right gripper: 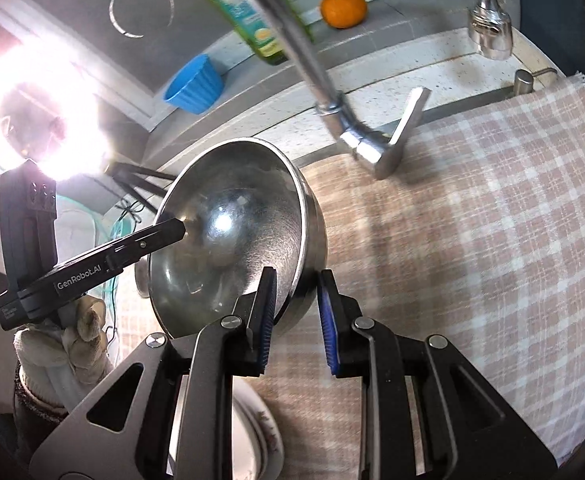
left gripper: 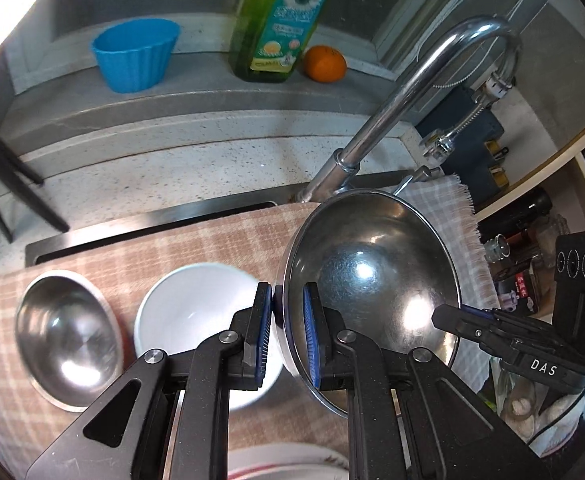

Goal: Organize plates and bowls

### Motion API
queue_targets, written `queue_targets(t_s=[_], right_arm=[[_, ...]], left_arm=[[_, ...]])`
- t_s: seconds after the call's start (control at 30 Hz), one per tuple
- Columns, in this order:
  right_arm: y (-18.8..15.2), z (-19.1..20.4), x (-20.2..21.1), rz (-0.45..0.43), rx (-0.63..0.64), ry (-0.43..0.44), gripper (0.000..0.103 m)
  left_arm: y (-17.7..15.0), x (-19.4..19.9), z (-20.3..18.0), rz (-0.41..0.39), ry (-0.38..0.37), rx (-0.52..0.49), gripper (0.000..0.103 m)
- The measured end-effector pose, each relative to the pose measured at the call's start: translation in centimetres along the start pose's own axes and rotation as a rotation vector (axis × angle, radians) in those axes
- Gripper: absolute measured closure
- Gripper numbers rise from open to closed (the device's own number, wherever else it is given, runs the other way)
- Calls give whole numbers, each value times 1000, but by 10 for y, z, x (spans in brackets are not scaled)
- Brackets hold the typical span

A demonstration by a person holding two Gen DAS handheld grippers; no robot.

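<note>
From the left wrist, my left gripper [left gripper: 288, 320] pinches the left rim of the large round steel bowl [left gripper: 372, 280], tilted above the checked cloth [left gripper: 196, 240]. Left of it lie a white bowl [left gripper: 188, 312] and a small steel bowl [left gripper: 64, 336].

From the right wrist, my right gripper [right gripper: 296, 312] pinches the same bowl's right rim [right gripper: 228, 236].
</note>
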State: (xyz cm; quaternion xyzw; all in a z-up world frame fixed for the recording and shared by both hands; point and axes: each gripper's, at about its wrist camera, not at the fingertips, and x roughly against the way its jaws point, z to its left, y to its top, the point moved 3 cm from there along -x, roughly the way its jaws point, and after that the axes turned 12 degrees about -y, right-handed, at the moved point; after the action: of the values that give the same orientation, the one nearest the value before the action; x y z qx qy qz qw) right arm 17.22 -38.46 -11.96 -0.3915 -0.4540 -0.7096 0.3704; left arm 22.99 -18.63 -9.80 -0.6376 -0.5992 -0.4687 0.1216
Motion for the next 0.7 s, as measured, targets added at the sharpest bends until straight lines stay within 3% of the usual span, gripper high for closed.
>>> queue_targets(t_s=[0.43, 0.7], right_arm=[[-40, 70, 13, 10, 105, 44, 81], [-66, 123, 1, 48, 191, 73, 81]], left_arm=[[-54, 65, 33, -68, 22, 75, 89], [-96, 108, 68, -127, 43, 164, 89]])
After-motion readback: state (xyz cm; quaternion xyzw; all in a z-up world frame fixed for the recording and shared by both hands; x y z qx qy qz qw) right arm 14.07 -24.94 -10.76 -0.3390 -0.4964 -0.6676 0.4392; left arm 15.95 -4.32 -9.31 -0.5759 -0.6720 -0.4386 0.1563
